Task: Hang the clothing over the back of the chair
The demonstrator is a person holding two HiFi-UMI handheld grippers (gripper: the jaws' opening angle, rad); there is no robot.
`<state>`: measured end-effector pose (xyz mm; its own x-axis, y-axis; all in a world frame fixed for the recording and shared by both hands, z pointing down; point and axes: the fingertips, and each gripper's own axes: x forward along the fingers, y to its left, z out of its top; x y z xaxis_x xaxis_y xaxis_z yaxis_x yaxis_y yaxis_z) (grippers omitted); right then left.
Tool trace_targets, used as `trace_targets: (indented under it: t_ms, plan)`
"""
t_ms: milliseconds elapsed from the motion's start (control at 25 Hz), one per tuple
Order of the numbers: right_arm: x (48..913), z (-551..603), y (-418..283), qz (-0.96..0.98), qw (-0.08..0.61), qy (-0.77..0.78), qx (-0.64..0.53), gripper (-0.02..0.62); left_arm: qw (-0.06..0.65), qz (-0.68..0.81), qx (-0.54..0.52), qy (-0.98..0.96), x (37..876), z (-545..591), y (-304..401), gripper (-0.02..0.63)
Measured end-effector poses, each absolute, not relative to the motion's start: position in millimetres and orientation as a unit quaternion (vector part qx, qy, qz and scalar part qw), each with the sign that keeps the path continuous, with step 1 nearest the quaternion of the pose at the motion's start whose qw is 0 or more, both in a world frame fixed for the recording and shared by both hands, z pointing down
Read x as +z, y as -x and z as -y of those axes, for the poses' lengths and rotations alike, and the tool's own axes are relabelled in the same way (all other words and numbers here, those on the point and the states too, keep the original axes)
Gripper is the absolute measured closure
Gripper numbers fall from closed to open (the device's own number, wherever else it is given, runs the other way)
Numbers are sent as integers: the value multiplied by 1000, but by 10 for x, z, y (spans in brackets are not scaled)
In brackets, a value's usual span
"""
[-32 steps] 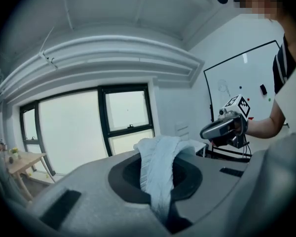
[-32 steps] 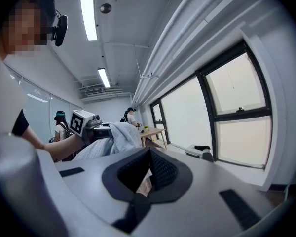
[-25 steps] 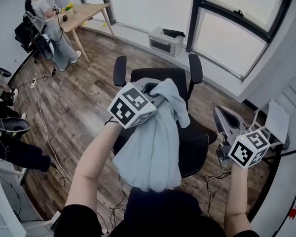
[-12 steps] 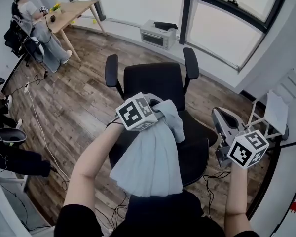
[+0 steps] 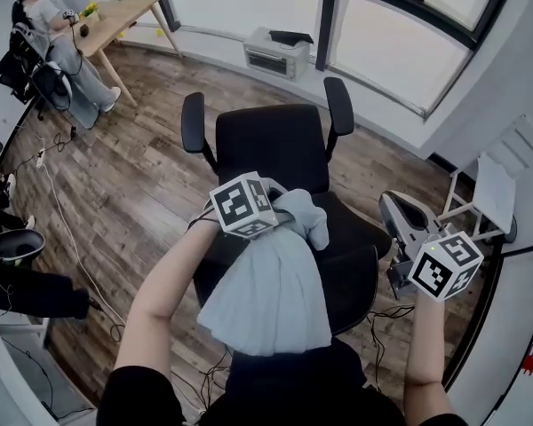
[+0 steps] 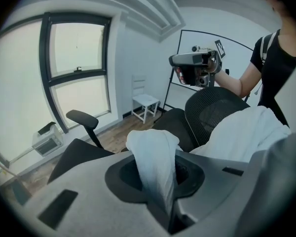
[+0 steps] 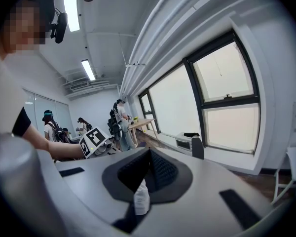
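Observation:
A black office chair [image 5: 271, 145] stands with its mesh backrest [image 5: 351, 273] towards me. A pale blue-white garment [image 5: 266, 300] lies draped over that backrest, its lower part hanging on my side. My left gripper [image 5: 289, 207] points down at the top of the backrest, with a fold of the garment [image 6: 153, 152] pinched between its jaws. Those jaws have just been opening a little, and the fold is still between them. My right gripper [image 5: 393, 204] hovers to the right of the chair, shut and holding nothing. The left gripper view shows the right gripper [image 6: 192, 65] above the backrest [image 6: 214, 105].
A wooden desk [image 5: 115, 11] with a seated person [image 5: 58, 34] is at the far left. A white box-like device [image 5: 271, 51] sits on the floor by the windows. A white folding chair [image 5: 484, 193] stands at the right. Cables [image 5: 62, 202] and dark gear [image 5: 27, 282] lie at the left.
My left gripper has sunk and tipped downward with the garment, bringing it low onto the backrest and uncovering the seat. The right gripper has hardly moved.

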<state>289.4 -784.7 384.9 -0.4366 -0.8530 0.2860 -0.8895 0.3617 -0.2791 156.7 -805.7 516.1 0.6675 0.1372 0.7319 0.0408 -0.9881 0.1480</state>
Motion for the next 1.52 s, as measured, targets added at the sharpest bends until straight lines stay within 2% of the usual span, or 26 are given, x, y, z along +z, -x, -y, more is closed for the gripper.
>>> trace_targets:
  t_ms: [120,200,360,880,1200,1360,1520]
  plan:
    - [3841,7863,-2872,825,46,-528,197,595,71,-38,390,-917,5086,8087,-1548,475]
    - [3826,7885,-2844,825,45,-528,195,595,76,-30,378,-922,5011,8117,-1516,358]
    - [3827,7860,-2759,830,49,-522,190,595,70,-11,354,-933,4856,8163,-1444,305]
    - [3728,7666,-2657,832,40,-526,171,595,35,27,320,-946,4469,8097,-1282,305]
    - [3613,7519,-2622,831,20,-536,145,595,64,78,291,-952,4231,8083,-1061,310]
    - [3606,7443,-2627,832,17,-535,147,595,67,128,270,-952,4050,8144,-877,412]
    - [3569,7400,-2603,840,14,-524,141,595,64,173,254,-950,3896,8130,-737,451]
